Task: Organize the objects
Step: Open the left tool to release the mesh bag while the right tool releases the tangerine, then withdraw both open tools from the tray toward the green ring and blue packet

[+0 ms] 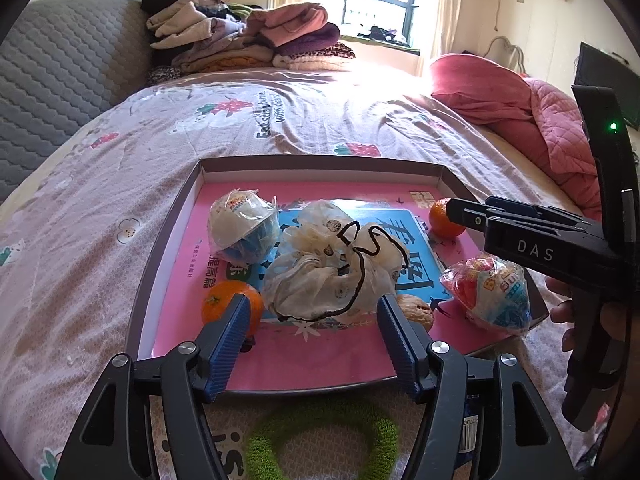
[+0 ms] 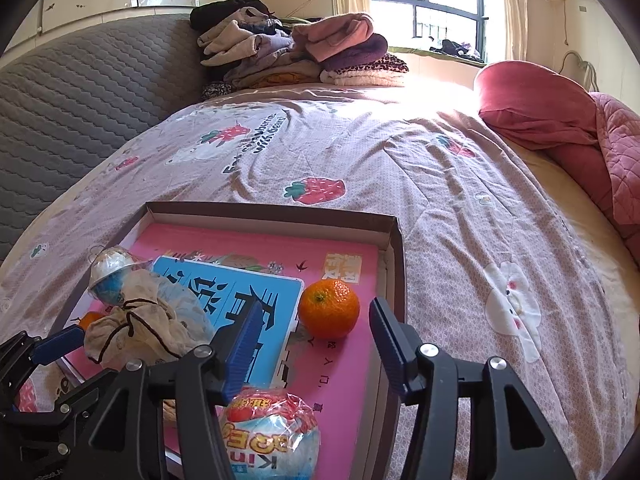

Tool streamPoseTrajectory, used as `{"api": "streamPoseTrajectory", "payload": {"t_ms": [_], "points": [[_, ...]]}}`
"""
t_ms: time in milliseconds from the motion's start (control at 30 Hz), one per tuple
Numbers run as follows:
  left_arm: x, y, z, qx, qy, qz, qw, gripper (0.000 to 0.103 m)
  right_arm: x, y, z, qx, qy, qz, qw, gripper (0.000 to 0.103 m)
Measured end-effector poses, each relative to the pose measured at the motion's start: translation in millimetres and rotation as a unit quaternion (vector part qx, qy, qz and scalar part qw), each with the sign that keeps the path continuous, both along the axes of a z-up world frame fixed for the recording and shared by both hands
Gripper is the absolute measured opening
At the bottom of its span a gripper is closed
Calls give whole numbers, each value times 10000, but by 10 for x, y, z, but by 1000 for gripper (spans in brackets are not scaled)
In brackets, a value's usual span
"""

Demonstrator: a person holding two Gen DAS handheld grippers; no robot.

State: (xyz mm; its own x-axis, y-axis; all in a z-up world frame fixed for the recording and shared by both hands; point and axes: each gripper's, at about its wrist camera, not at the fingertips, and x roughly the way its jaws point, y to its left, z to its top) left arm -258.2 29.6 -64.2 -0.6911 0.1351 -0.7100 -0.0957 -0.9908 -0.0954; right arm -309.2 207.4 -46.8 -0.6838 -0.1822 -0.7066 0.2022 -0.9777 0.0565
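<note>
A shallow cardboard tray (image 1: 320, 164) lies on the bed with a pink book inside. On the book sit a cream drawstring pouch (image 1: 332, 268), a white-and-blue wrapped toy egg (image 1: 244, 228), two oranges (image 1: 228, 304) (image 1: 442, 218), a walnut (image 1: 416, 308) and a red-and-blue wrapped egg (image 1: 488, 292). My left gripper (image 1: 313, 312) is open, its blue pads either side of the pouch's near end without pressing it. My right gripper (image 2: 316, 316) is open above the red-and-blue egg (image 2: 272, 436), with the far orange (image 2: 329, 308) just beyond its tips.
A green fuzzy ring (image 1: 320, 432) lies on the bedspread under the left gripper, outside the tray. Folded clothes (image 1: 248, 36) are stacked at the bed's far end. A pink pillow and quilt (image 1: 520, 108) lie to the right, a grey padded headboard (image 1: 60, 64) to the left.
</note>
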Motion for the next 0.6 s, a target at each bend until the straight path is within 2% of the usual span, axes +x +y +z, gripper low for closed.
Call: {"api": "streamPoseTrajectory", "payload": {"t_ms": [600], "points": [[85, 31, 93, -124, 84, 122, 9998, 73, 68, -45, 75, 39, 80, 109, 9999, 60]]}}
